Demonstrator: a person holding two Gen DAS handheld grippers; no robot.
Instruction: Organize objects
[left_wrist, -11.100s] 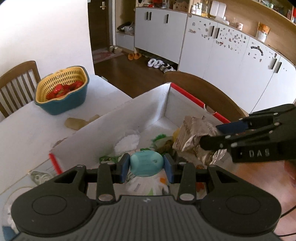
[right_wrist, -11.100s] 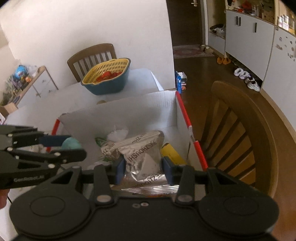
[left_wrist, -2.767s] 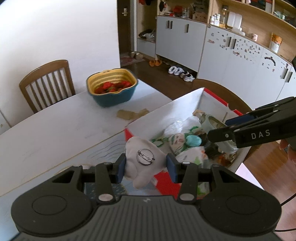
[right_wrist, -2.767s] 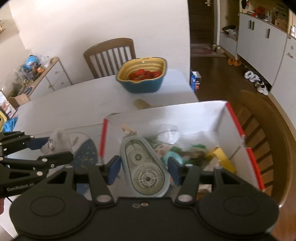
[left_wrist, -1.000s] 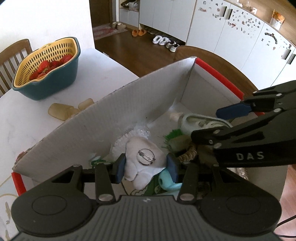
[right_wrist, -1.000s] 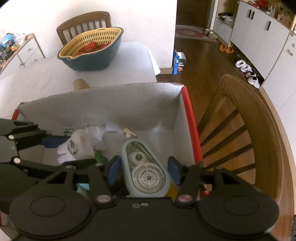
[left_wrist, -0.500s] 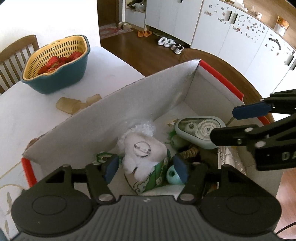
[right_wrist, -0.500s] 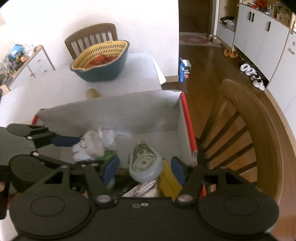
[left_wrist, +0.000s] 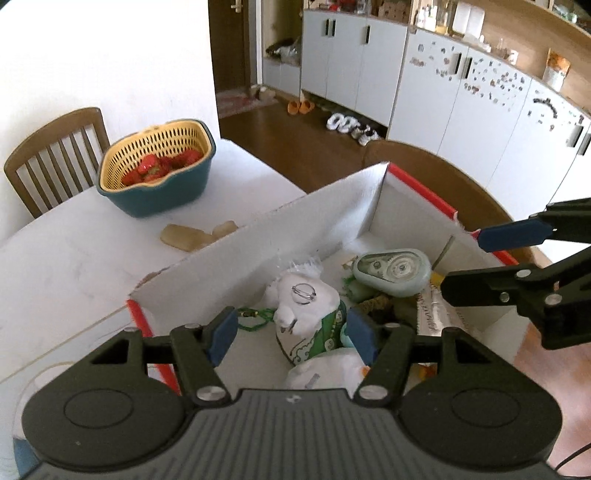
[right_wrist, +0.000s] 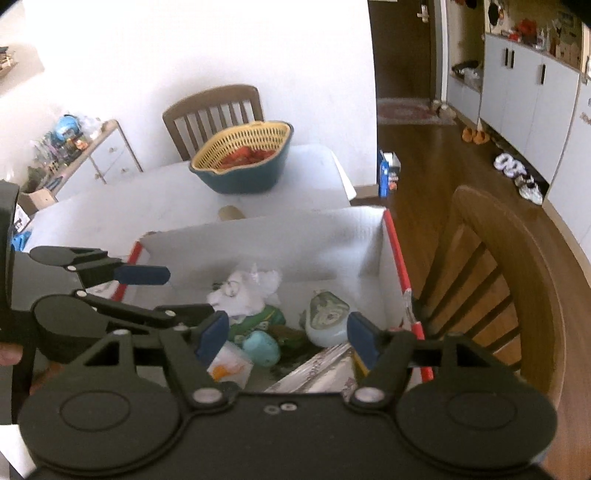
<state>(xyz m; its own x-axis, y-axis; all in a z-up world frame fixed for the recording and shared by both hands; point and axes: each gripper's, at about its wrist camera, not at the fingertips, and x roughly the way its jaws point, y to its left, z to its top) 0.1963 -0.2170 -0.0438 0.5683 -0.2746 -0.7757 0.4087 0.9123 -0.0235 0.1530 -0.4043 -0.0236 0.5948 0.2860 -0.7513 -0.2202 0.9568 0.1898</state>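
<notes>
Left tool (left_wrist: 290, 334) apart, empty; right tool (right_wrist: 284, 334) opening, empty, above box (left_wrist: 314, 221), plush (left_wrist: 304, 304) and seemingly tape dispenser (left_wrist: 391, 271) inside

White table (left_wrist: 66, 266): carries a cardboard box (left_wrist: 258, 254) with red-taped edges, standing open at the near edge. At 11 o'clock from the box, well apart, a teal bowl (left_wrist: 162, 199) holding a yellow strainer of red fruit. Between them, just beside the box's far wall, two pale tan translucent pieces (left_wrist: 184, 238).
</notes>
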